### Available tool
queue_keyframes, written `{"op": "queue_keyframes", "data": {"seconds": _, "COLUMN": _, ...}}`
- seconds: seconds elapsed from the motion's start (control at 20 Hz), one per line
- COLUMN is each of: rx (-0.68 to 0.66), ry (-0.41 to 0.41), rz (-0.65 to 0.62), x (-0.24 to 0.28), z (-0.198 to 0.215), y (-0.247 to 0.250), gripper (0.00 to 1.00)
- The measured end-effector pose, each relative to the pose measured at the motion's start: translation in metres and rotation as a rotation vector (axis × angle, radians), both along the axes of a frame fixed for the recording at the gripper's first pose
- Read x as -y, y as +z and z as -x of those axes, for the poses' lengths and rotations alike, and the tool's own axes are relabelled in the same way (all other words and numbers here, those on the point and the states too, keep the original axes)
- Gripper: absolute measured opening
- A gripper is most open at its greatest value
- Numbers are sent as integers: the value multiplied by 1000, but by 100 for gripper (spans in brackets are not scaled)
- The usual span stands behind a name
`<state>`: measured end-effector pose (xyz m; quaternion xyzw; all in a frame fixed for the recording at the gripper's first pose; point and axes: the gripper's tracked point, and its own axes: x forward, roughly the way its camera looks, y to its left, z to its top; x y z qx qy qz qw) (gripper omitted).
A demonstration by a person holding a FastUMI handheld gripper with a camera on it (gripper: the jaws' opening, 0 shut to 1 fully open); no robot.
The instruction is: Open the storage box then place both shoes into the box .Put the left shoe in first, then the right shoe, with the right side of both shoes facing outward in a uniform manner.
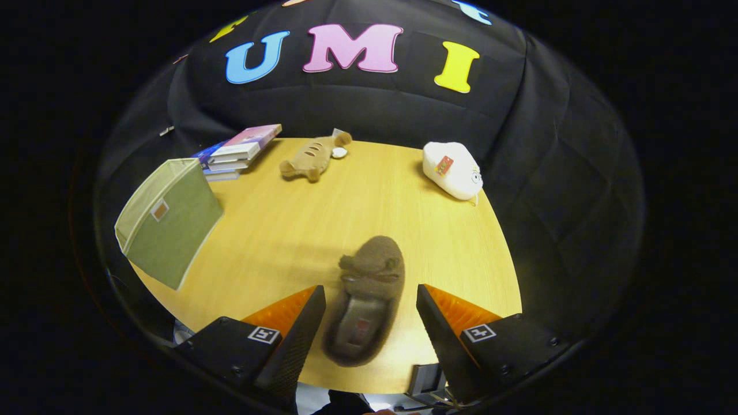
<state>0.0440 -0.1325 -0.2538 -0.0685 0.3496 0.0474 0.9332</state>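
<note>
Gripper view
Gripper [371, 297]: lower middle of the frame, its two fingers spread wide apart and pressing on nothing.
Slipper [366, 300]: a brown fuzzy shoe lying on the table between the fingers, toe pointing away, heel nearest the camera, its opening facing up; a gap shows on each side between it and the fingers, and its outline is slightly blurred.
Storage box [167, 222]: green fabric box in the left of the frame, at the table's left edge, well apart from the slipper; a small label sits on its facing side. Whether its lid is open cannot be told.
Table [277, 230]: light wood top filling the middle of the frame.
Books [239, 151]: a small stack in the upper left, just behind the box.
Plush fish [314, 157]: tan toy at the far edge, upper middle.
White plush [452, 170]: upper right, near the table's far right edge.
</note>
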Motion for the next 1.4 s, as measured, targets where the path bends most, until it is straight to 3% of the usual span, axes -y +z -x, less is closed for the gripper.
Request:
{"op": "queue_keyframes", "data": {"seconds": 0.3, "rx": -56, "ry": 31, "rz": 66, "x": 40, "z": -8, "y": -46, "gripper": 99}}
{"op": "queue_keyframes", "data": {"seconds": 0.6, "rx": -119, "ry": -5, "rz": -14, "x": 34, "z": -32, "y": -82, "gripper": 95}}
{"op": "queue_keyframes", "data": {"seconds": 0.7, "rx": -126, "ry": 1, "rz": -40, "x": 26, "z": -40, "y": -86, "gripper": 86}}
{"op": "queue_keyframes", "data": {"seconds": 0.85, "rx": -151, "ry": -20, "rz": -50, "x": 21, "z": -43, "y": -93, "gripper": 29}}
{"op": "queue_keyframes", "data": {"seconds": 0.95, "rx": -152, "ry": -32, "rz": -36, "x": 21, "z": -45, "y": -96, "gripper": 25}}
{"op": "queue_keyframes", "data": {"seconds": 1.0, "rx": -158, "ry": -39, "rz": -56, "x": 19, "z": -45, "y": -95, "gripper": 15}}
{"op": "queue_keyframes", "data": {"seconds": 1.1, "rx": -165, "ry": -42, "rz": -96, "x": 19, "z": -44, "y": -94, "gripper": 10}}
{"op": "queue_keyframes", "data": {"seconds": 1.4, "rx": -155, "ry": -94, "rz": -158, "x": 8, "z": -33, "y": -54, "gripper": 7}}
